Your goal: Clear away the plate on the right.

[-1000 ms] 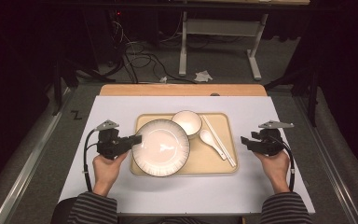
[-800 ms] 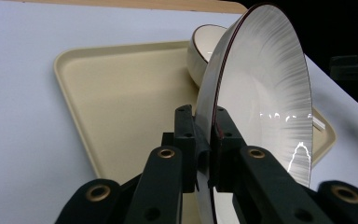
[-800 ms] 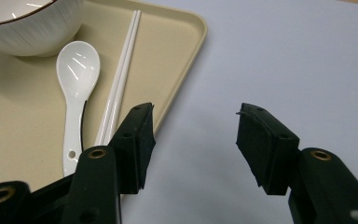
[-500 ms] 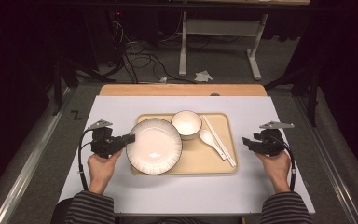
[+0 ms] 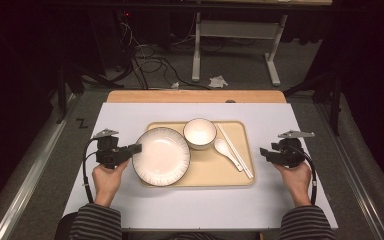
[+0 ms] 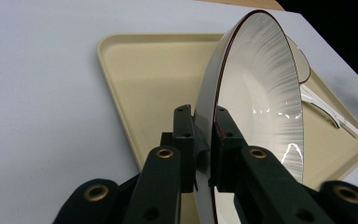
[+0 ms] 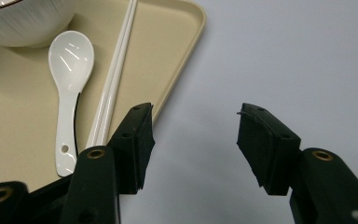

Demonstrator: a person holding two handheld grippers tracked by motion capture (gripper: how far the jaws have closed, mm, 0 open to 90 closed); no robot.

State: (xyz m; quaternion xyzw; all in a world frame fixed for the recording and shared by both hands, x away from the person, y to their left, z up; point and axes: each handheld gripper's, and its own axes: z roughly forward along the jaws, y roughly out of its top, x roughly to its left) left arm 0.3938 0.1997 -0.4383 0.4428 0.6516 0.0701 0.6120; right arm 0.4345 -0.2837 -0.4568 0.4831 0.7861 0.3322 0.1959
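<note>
The left gripper (image 5: 132,148) is clamped on the near-left rim of the plate (image 5: 161,156), one jaw above and one below the edge, as the left gripper view shows plainly. The plate sits over the left end of the tray (image 5: 230,172), its left edge overhanging the tray's rim toward the table (image 5: 130,112). Whether it is lifted clear of the tray or resting on it cannot be told for sure; in the left gripper view there seems to be a gap beneath it.

The right gripper (image 5: 266,152) rests just right of the tray, its jaws spread wide with nothing between them. Inside the tray, the bowl (image 5: 200,133) stands at the back, touching or nearly touching the plate's far edge. The spoon (image 5: 227,151) and chopsticks (image 5: 234,150) lie right of the bowl.

The plate looks like glazed ceramic: stiff, fairly heavy for a one-sided pinch, smooth and likely slippery, and breakable if dropped. Held at one rim only, it will want to sag or pivot on the pads, so a deep bite on the rim and slow, level carrying seem wise. It should also be kept from knocking the bowl.
</note>
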